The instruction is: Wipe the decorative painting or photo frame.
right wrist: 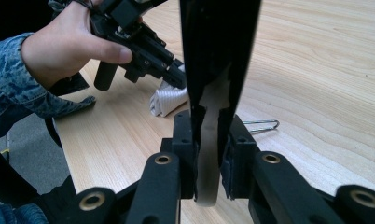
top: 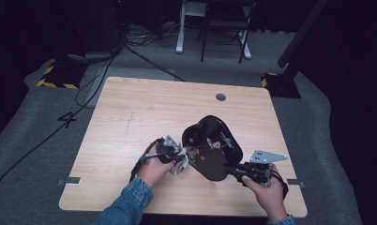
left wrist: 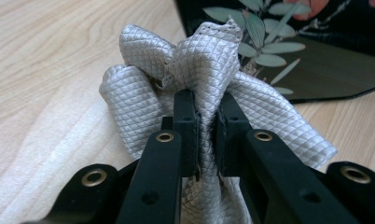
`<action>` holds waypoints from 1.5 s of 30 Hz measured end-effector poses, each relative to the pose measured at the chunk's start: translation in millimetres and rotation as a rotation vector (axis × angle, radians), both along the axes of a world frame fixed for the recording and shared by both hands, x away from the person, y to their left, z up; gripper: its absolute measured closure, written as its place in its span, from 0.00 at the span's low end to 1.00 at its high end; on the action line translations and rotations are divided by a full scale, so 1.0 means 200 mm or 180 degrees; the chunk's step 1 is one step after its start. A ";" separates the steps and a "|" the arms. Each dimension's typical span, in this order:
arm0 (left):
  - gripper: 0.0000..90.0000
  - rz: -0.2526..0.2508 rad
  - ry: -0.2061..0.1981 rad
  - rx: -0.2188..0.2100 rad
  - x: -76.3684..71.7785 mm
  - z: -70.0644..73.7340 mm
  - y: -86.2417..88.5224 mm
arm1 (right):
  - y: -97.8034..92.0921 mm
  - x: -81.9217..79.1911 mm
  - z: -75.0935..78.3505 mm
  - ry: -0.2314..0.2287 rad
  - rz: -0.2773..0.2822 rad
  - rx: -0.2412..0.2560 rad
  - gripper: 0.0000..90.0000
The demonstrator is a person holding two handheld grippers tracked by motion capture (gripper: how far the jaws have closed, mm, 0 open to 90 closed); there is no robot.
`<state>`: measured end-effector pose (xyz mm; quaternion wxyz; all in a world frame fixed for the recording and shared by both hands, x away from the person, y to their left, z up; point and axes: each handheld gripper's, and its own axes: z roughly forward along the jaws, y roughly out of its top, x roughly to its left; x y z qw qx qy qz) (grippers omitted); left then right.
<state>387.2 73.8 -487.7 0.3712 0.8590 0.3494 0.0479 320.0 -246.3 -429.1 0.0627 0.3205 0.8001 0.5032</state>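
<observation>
A black lacquered tray [top: 214, 146] with painted leaves and flowers is held tilted above the wooden table [top: 144, 108]. My right gripper [top: 229, 170] is shut on its near edge; in the right gripper view the tray's rim [right wrist: 218, 56] stands upright between the jaws [right wrist: 207, 140]. My left gripper [top: 178, 156] is shut on a bunched grey quilted cloth [top: 181, 164], which touches the tray's left side. The left gripper view has the cloth [left wrist: 199, 70] pinched between the jaws [left wrist: 206, 119], with the tray's leaf pattern [left wrist: 269, 42] just behind it.
A wire loop [right wrist: 262, 125] lies on the table under the tray. The table has a round cable hole [top: 220, 97] near its far edge. Chair legs [top: 224, 37] and cables [top: 97, 70] sit on the floor beyond the table.
</observation>
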 end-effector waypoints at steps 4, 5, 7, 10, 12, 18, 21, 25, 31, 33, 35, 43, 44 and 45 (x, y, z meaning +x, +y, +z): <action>0.90 -0.0030 0.0015 0.0073 -0.02 0.00 -0.03 | 0.00 0.00 0.00 -0.0006 -0.0009 0.0002 0.87; 0.90 -0.0025 0.0003 0.0095 -0.02 0.00 -0.03 | 0.00 0.00 0.00 -0.0004 -0.0010 0.0006 0.87; 0.90 -0.0038 -0.0005 0.0145 -0.03 0.01 -0.04 | 0.01 0.00 0.00 -0.0009 -0.0020 0.0004 0.87; 0.91 -0.0147 0.0115 -0.0025 -0.05 0.00 -0.07 | 0.01 0.00 0.00 -0.0024 -0.0057 0.0021 0.87; 0.91 -0.0230 0.0092 0.0005 -0.07 0.01 -0.11 | 0.02 -0.01 0.00 -0.0043 -0.0071 0.0003 0.87; 0.91 -0.0280 0.0016 0.0129 -0.09 0.01 -0.16 | 0.02 -0.01 0.00 -0.0043 -0.0092 0.0009 0.87; 0.91 -0.0348 0.0049 0.0103 -0.11 0.01 -0.19 | 0.02 -0.01 0.00 -0.0038 -0.0106 0.0014 0.87; 0.91 -0.0452 0.0046 0.0130 -0.14 0.02 -0.25 | 0.02 -0.01 0.00 -0.0047 -0.0119 0.0014 0.87; 0.91 -0.0571 0.0038 0.0116 -0.17 0.01 -0.31 | 0.02 -0.01 0.00 -0.0048 -0.0140 0.0015 0.87; 0.91 -0.0614 0.0047 0.0120 -0.18 0.01 -0.32 | 0.02 0.00 0.00 -0.0049 -0.0140 0.0020 0.87; 0.91 -0.0656 0.0061 0.0083 -0.19 0.01 -0.34 | 0.02 0.00 -0.01 -0.0048 -0.0148 0.0028 0.87; 0.91 -0.0932 0.0127 -0.0199 -0.24 0.04 -0.39 | 0.02 0.00 -0.01 -0.0042 -0.0158 0.0045 0.87; 0.91 -0.0951 0.0129 -0.0217 -0.25 0.05 -0.38 | 0.01 0.00 -0.01 -0.0049 -0.0153 0.0051 0.87; 0.91 -0.0960 0.0116 -0.0231 -0.26 0.06 -0.38 | 0.01 0.00 -0.01 -0.0041 -0.0157 0.0058 0.87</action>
